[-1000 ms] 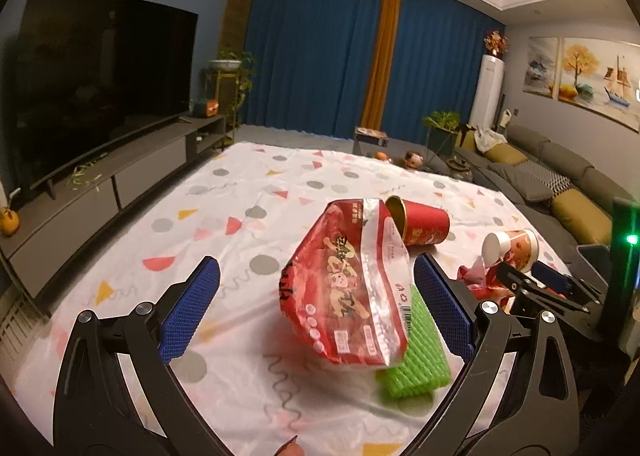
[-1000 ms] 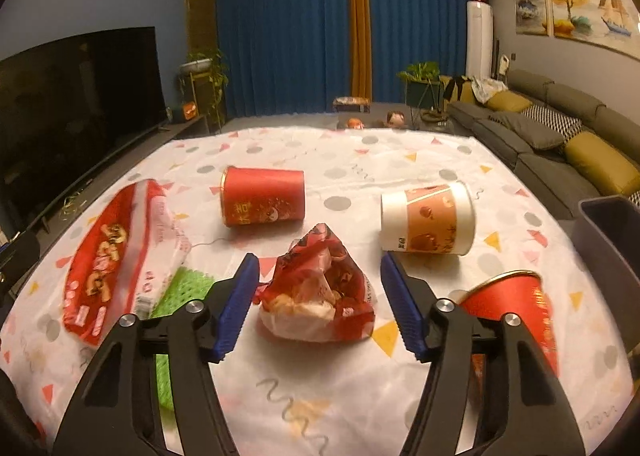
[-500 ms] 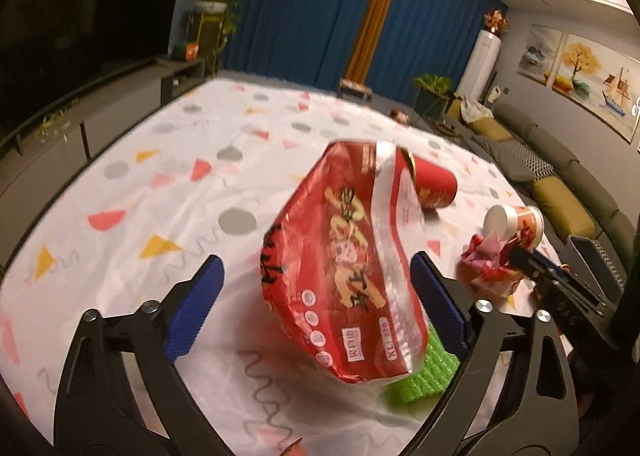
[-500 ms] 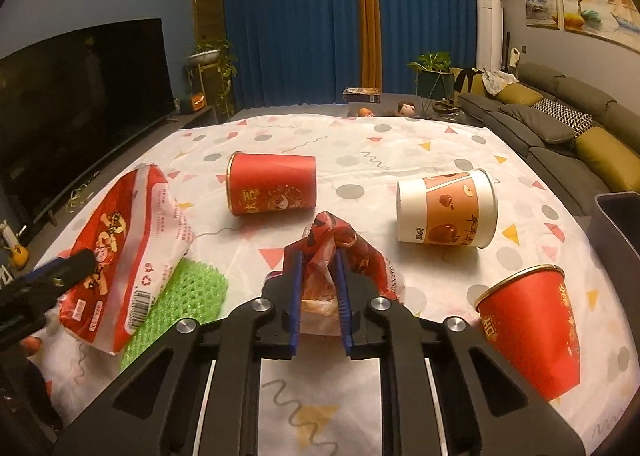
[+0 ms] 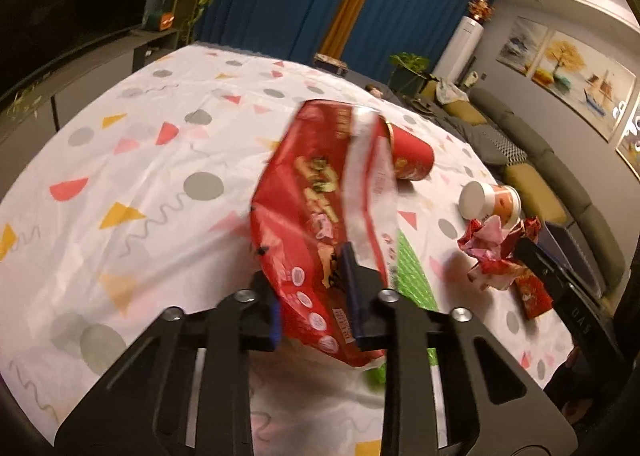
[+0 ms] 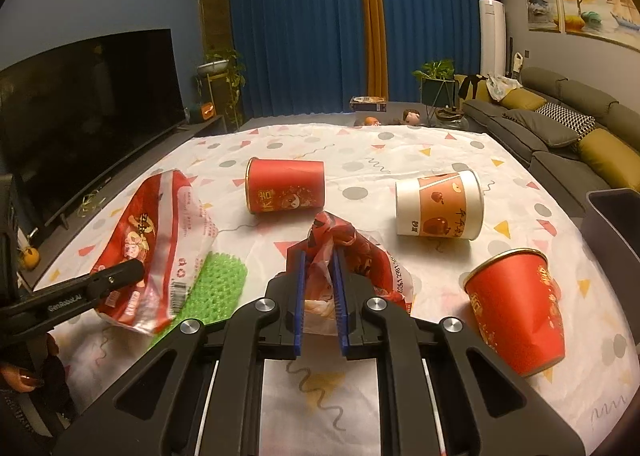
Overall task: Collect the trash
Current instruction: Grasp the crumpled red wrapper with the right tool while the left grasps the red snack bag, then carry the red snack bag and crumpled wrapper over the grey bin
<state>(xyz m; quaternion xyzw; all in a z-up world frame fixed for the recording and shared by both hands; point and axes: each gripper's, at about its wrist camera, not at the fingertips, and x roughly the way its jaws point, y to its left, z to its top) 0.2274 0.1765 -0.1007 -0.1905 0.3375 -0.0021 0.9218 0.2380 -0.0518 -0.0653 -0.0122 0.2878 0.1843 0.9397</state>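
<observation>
A large red and white snack bag [image 5: 316, 184] lies tilted on the patterned tablecloth [image 5: 140, 184]. My left gripper [image 5: 308, 284] has it at the near end, the jaws closing with the blue pads pressing on the bag. The right wrist view shows the same bag [image 6: 148, 232] with the left gripper [image 6: 120, 276] on it. My right gripper [image 6: 319, 256] is shut on a crumpled red wrapper [image 6: 332, 232], which bunches up between its pads. A green foam net [image 6: 212, 284] lies partly under the bag.
One red cup [image 6: 286, 186] and a white and orange cup [image 6: 440, 204] lie on their sides further back. Another red cup [image 6: 516, 308] leans at the near right. A dark grey bin [image 6: 616, 216] stands past the right edge. TV unit left, sofa right.
My left gripper came down over the snack bag and closed on it from wide open. My right gripper closed on the crumpled wrapper.
</observation>
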